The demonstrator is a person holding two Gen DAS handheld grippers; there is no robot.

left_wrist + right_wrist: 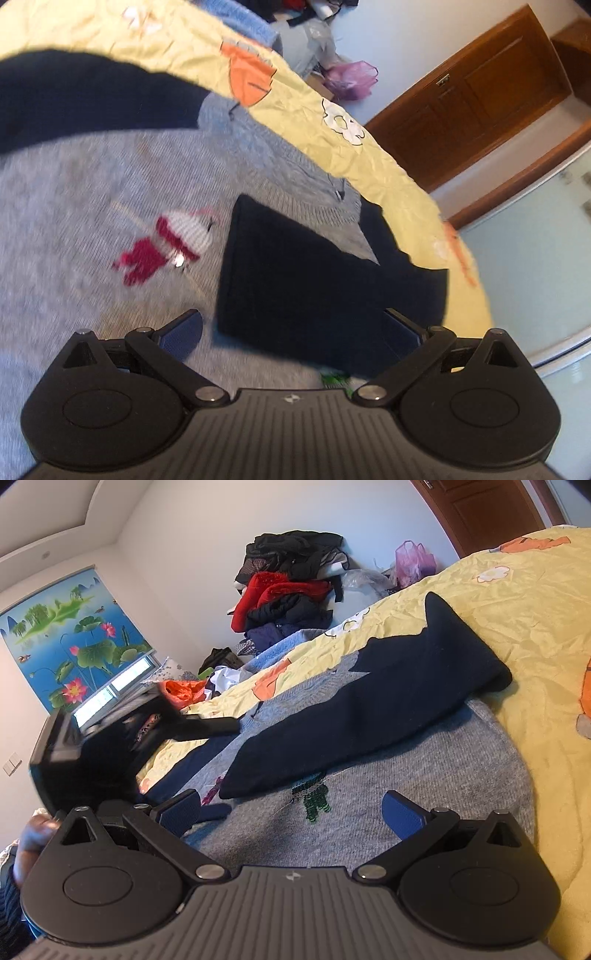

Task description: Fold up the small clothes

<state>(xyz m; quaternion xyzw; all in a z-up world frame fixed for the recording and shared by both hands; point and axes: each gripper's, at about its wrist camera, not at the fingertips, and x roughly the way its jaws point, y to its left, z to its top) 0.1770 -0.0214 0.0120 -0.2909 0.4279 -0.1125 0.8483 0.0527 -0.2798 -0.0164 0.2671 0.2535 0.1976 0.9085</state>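
A small grey knit sweater (pixel 92 192) with navy sleeves lies flat on the yellow bedspread (pixel 332 129). It has a red and white figure (pixel 166 243) knitted on the chest. One navy sleeve (pixel 314 295) is folded in across the body. My left gripper (pixel 291 328) is open just above the sweater, the folded sleeve between and beyond its fingers. In the right wrist view the same sweater (pixel 424 775) and folded navy sleeve (pixel 369 709) show, with a green knitted figure (pixel 314 797). My right gripper (pixel 291 808) is open above the grey body. The left gripper (pixel 92 753) shows at left.
A heap of clothes (pixel 288 587) and plastic bags (pixel 410 559) stands by the wall beyond the bed. A blue towel (pixel 277 650) and an orange bag (pixel 181 692) lie at the bed's far edge. A wooden door (pixel 480 103) is at right.
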